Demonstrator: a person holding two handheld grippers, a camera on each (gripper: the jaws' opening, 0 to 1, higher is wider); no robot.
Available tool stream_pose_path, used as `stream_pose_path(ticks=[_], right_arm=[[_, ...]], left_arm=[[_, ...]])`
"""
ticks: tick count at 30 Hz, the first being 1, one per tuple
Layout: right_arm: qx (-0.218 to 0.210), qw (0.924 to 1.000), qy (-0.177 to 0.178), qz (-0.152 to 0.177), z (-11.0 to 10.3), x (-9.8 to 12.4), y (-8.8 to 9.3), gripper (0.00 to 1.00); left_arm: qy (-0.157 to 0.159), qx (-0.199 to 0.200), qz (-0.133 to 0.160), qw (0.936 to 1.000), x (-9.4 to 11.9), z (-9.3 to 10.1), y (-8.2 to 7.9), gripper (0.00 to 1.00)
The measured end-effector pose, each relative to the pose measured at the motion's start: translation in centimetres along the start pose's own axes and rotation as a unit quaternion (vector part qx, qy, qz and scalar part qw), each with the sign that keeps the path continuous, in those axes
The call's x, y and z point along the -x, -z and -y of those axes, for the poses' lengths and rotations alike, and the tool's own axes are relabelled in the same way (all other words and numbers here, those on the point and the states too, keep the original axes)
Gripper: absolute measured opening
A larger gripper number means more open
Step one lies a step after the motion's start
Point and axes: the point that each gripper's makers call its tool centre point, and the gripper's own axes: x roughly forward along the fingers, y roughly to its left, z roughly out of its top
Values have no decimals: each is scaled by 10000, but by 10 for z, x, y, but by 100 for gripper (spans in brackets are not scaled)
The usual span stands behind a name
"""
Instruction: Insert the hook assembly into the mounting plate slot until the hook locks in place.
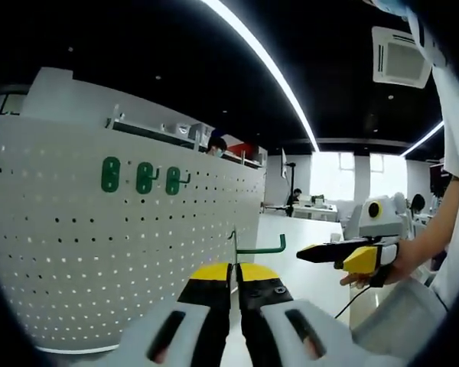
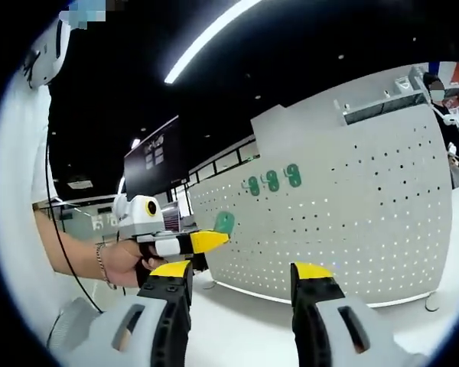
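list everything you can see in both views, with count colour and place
pegboard: one, white, perforated, upright on the table, on the left in the left gripper view
mounted hooks: three, green, in a row high on the pegboard
hook assembly: one, green, held in the left gripper's shut jaws, in front of the pegboard
table: one, white, under the pegboard
ceiling lights: long white strips on a dark ceiling
air vent: one, white, in the ceiling, upper right in the left gripper view
people in the background: at least two, behind the pegboard and further back
left gripper: yellow and black, jaws shut on the hook assembly
right gripper: yellow and black, jaws apart, empty
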Motion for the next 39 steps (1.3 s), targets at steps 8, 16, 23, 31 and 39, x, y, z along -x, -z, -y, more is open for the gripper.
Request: stream_pose_path(ticks=[8, 16, 23, 31, 39], right_arm=[[-85, 9999, -146, 16, -8, -15, -2, 49], [-230, 9994, -227, 154, -18, -28, -7, 49], [-299, 9990, -273, 173, -21, -38, -8, 46], [-335, 9987, -326, 208, -25, -46, -11, 45], [-327, 9984, -397, 224, -30, -55, -13, 45]], left_arm=[[-35, -79, -34, 10000, 0, 3, 1, 2], [-75, -122, -76, 9999, -1, 5, 3, 2], [-102, -145, -87, 9998, -1, 5, 3, 2], [-107, -153, -89, 9998, 1, 8, 2, 2], [-111, -145, -68, 9998, 1, 10, 1, 2]])
